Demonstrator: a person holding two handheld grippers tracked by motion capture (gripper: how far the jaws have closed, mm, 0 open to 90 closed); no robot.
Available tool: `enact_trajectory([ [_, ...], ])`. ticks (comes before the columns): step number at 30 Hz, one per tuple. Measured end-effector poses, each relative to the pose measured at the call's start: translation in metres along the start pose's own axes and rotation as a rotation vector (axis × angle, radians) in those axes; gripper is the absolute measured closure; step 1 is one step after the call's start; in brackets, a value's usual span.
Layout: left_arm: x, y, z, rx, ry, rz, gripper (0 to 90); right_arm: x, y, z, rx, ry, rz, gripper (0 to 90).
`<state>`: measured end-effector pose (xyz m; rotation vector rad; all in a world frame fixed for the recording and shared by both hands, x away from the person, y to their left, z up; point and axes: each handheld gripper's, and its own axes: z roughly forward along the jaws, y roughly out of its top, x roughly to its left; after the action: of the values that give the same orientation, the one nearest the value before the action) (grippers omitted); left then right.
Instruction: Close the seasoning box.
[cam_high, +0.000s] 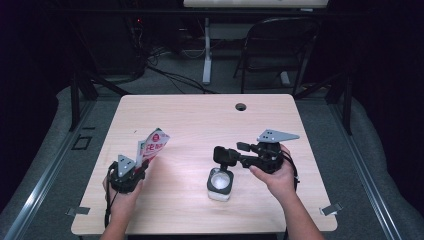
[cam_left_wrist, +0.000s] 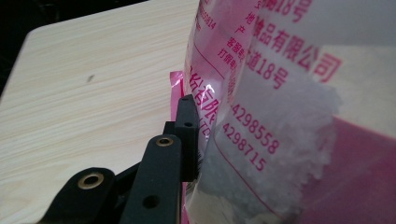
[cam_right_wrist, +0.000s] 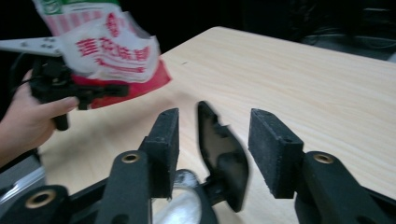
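Left of the jar (cam_high: 220, 183), we hold a soft, crinkly pouch (cam_high: 152, 145).
Left hand-held gripper (cam_high: 136, 172) clamps its lower edge; right hand-held gripper (cam_high: 223, 156) stands open around the jar's flip lid (cam_right_wrist: 222, 154).

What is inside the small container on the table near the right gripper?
The container holds a white granular fill, seen through its open top from the high view. Its black flip lid stands raised between the right gripper's open jaws. How deep the fill goes is hidden by the walls.

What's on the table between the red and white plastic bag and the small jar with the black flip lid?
Nothing: in the high view only bare light wooden table lies between the red and white plastic bag and the small jar.
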<state>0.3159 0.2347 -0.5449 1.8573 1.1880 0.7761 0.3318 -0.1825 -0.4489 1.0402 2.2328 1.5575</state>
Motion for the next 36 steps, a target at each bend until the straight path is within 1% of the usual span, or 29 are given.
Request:
enact_trajectory([
  [1,0.004,0.000,-0.002,0.007,0.033,-0.001,75.6,-0.002,-0.001,-0.001,-0.010,-0.012,0.006,50.4],
  [2,0.006,0.000,-0.002,0.006,0.049,-0.005,75.6,-0.005,-0.001,-0.001,-0.019,-0.028,0.008,49.3],
  [3,0.006,0.000,-0.002,0.006,0.049,-0.005,75.6,-0.005,-0.001,-0.001,-0.019,-0.028,0.008,49.3],
  [4,0.009,0.000,-0.004,0.008,0.083,-0.007,75.6,-0.010,-0.003,-0.002,-0.027,-0.064,0.003,47.2],
  [6,0.013,-0.001,-0.005,0.014,0.114,-0.001,75.5,-0.013,-0.004,-0.002,-0.028,-0.083,0.007,45.9],
  [8,0.016,-0.001,-0.007,0.025,0.145,-0.002,75.4,-0.015,-0.005,-0.001,-0.015,-0.094,0.009,44.9],
  [10,0.019,-0.003,-0.007,0.031,0.173,-0.002,75.2,-0.015,-0.006,0.002,-0.001,-0.092,0.004,44.6],
  [11,0.020,-0.004,-0.007,0.034,0.183,-0.005,75.2,-0.015,-0.007,0.005,0.005,-0.086,0.004,44.5],
  [13,0.022,-0.005,-0.007,0.043,0.192,-0.006,75.0,-0.014,-0.008,0.008,0.018,-0.082,-0.004,44.5],
  [15,0.023,-0.006,-0.007,0.048,0.192,-0.006,74.8,-0.013,-0.008,0.010,0.022,-0.079,-0.004,44.5],
  [16,0.023,-0.007,-0.006,0.055,0.194,-0.007,74.6,-0.013,-0.008,0.012,0.037,-0.077,-0.014,45.4],
  [17,0.024,-0.007,-0.006,0.059,0.193,-0.009,74.5,-0.013,-0.009,0.013,0.036,-0.078,-0.011,47.0],
  [19,0.024,-0.009,-0.004,0.068,0.185,-0.007,74.1,-0.013,-0.009,0.015,0.052,-0.072,-0.011,49.3],
  [23,0.024,-0.010,-0.002,0.070,0.174,-0.017,72.3,-0.014,-0.011,0.018,0.055,-0.061,-0.011,56.8],
  [24,0.024,-0.010,-0.002,0.071,0.172,-0.018,71.7,-0.014,-0.011,0.018,0.057,-0.057,-0.013,60.0],
  [25,0.024,-0.010,-0.002,0.071,0.172,-0.018,71.3,-0.014,-0.011,0.018,0.057,-0.057,-0.013,60.0],
  [26,0.024,-0.011,-0.002,0.072,0.163,-0.025,70.7,-0.014,-0.011,0.019,0.058,-0.050,-0.008,63.4],
  [27,0.024,-0.011,-0.002,0.073,0.159,-0.026,70.1,-0.014,-0.011,0.018,0.059,-0.042,-0.010,64.7],
  [29,0.023,-0.011,-0.002,0.072,0.157,-0.027,67.4,-0.014,-0.011,0.019,0.055,-0.032,-0.009,68.4],
  [30,0.023,-0.011,-0.002,0.070,0.159,-0.028,64.5,-0.014,-0.011,0.019,0.057,-0.025,-0.013,71.3],
  [33,0.021,-0.010,-0.006,0.027,0.145,-0.036,58.0,-0.013,-0.011,0.019,0.057,-0.010,-0.020,76.0],
  [35,0.020,-0.009,-0.007,0.025,0.147,-0.032,52.2,-0.013,-0.010,0.018,0.066,-0.014,-0.041,76.7],
  [36,0.016,-0.007,-0.009,0.003,0.135,-0.028,49.0,-0.012,-0.010,0.018,0.066,-0.014,-0.048,77.1],
])
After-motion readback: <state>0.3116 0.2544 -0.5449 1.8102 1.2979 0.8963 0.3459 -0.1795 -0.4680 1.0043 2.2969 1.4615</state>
